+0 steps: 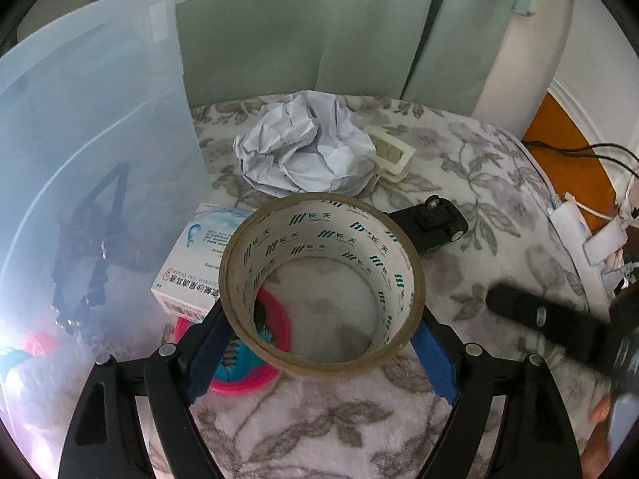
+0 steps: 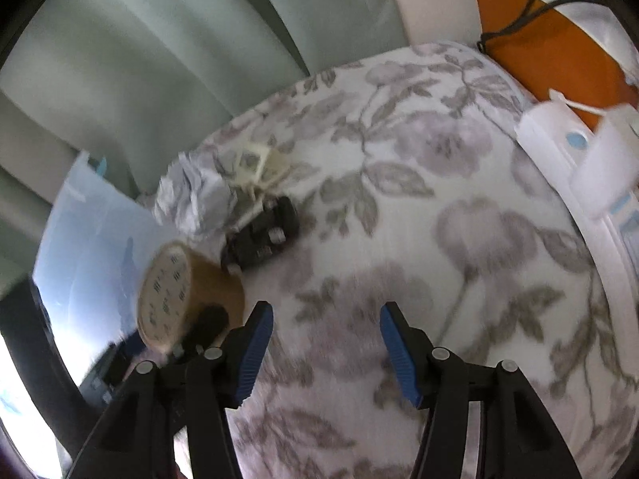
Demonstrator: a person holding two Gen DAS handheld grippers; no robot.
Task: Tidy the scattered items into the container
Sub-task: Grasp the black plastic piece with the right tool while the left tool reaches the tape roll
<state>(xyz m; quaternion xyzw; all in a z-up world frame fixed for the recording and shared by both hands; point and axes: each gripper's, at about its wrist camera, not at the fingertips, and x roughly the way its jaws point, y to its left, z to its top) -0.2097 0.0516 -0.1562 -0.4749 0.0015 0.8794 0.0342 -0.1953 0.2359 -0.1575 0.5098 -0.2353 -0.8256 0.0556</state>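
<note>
My left gripper is shut on a roll of brown tape, held above the floral cloth; the roll also shows in the right wrist view. A translucent plastic container stands at the left with dark items inside. On the cloth lie a crumpled white paper, a white frame piece, a black clip part, a medicine box and a pink round item. My right gripper is open and empty above the cloth; it appears blurred in the left wrist view.
The surface is covered by a floral cloth. A white power strip with cables lies along the right edge, beside an orange floor. Green curtains hang behind.
</note>
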